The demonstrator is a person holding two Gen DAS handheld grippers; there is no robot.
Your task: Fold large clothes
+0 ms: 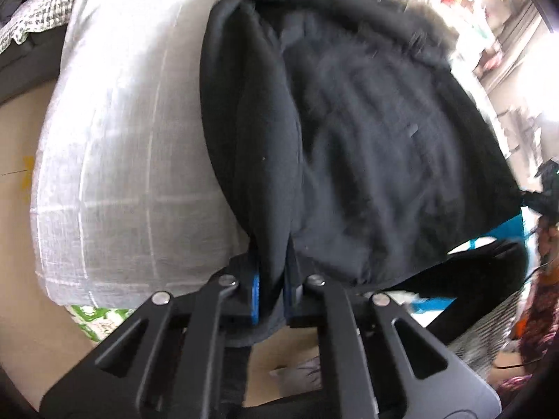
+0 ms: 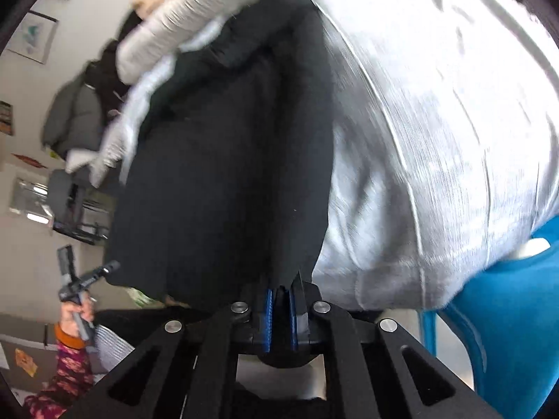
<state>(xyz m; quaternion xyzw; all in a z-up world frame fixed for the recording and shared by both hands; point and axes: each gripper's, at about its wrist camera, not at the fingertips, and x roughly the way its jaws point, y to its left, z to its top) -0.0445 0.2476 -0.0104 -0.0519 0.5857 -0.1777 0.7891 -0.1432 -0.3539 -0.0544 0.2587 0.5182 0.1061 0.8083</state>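
A large black coat with a furry collar [image 1: 367, 132] lies spread over a white checked bedcover [image 1: 115, 160]. My left gripper [image 1: 271, 286] is shut on a fold of the coat's edge, with black fabric pinched between its blue pads. My right gripper [image 2: 279, 300] is shut on another edge of the same coat [image 2: 223, 174], fabric bunched between its blue pads. The right gripper also shows small at the right edge of the left wrist view [image 1: 546, 188]. The left gripper shows at the left of the right wrist view [image 2: 82, 279], held by a hand in a floral sleeve.
The white bedcover [image 2: 436, 139] fills the right of the right wrist view. A blue chair [image 2: 506, 314] stands at the lower right. Grey jackets [image 2: 75, 122] hang on the wall at the left. A checked cloth [image 1: 38, 14] lies at the top left.
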